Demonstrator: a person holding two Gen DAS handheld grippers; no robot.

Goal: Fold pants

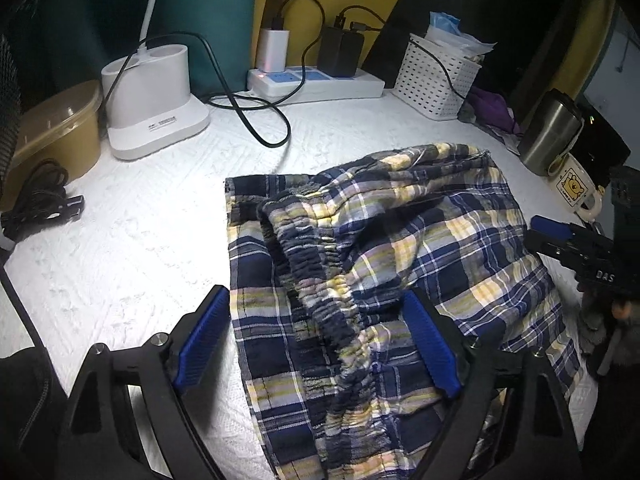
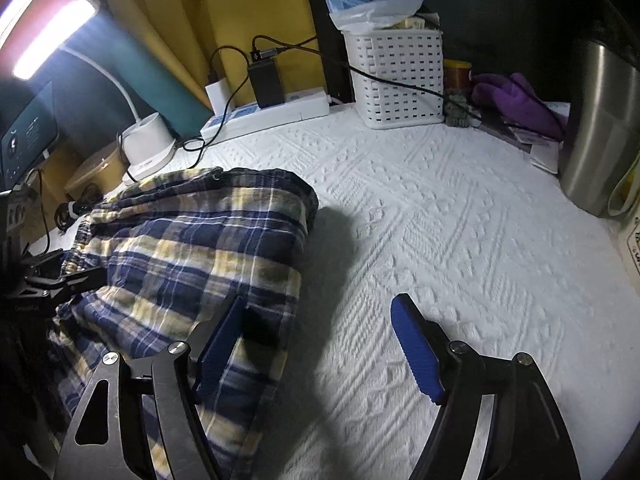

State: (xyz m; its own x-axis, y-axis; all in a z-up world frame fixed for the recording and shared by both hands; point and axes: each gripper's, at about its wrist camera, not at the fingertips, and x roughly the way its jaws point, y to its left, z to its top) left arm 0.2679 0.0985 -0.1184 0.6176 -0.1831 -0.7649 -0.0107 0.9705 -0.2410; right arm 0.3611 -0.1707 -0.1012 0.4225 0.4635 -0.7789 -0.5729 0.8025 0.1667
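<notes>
The navy-and-yellow plaid cotton pants (image 1: 400, 248) lie bunched mid-worktop (image 2: 440, 220) on its white textured cover. The left gripper (image 1: 316, 340) gapes over the waistband; the right gripper (image 2: 316, 344) gapes at their right edge, bare cover beyond.

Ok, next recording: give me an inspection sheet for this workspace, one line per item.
Surface: white textured cloth, brightly lit.
Job's things: plaid pants bunched, elastic waistband on top.
Clutter: white basket, steel tumbler, cartoon mug, brown lidded tub, purple cloth.
Grippers: left gripper open over the waistband; right gripper open at the pants' edge.
Cables: black cable looping from power strip.
Surroundings: desk lamp, yellow panel.
</notes>
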